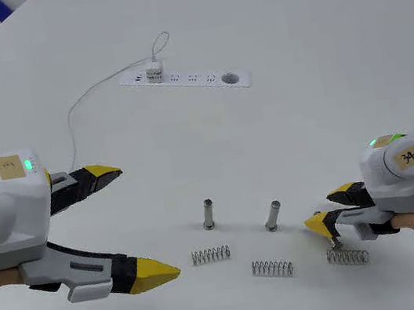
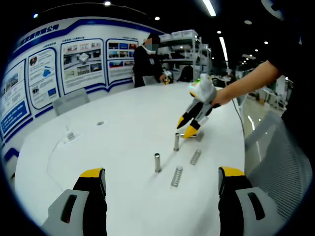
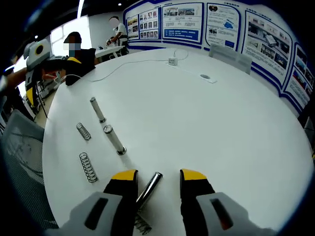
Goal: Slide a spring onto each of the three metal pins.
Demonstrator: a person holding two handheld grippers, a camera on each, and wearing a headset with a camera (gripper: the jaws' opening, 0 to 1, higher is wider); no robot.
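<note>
- While both grippers hover over the white table [image 1: 315, 41], the middle pin [image 1: 273, 215] stands upright on it.
- Left of the middle pin, near but apart from it, a second pin [image 1: 208, 213] also stands upright.
- Right of the middle pin, the third pin [image 3: 150, 186] sits between the jaws of the right gripper [image 3: 160, 175]. The jaws are spread, and a gap shows between the pin and one jaw, so nothing is pinched.
- Three springs lie flat on the person's side of the middle pin. The near spring [image 1: 272, 268] is just in front of it, the left spring [image 1: 210, 255] is over by the second pin, and the right spring [image 1: 347, 256] is below the right gripper.
- All three pins are bare.
- Well to the left of the middle pin, the left gripper [image 1: 131, 222] hangs with its jaws spread wide, holding nothing.
- Far beyond the middle pin, a power strip [image 1: 186, 79] lies on the table with a white cable [image 1: 77, 113] trailing from it.
</note>
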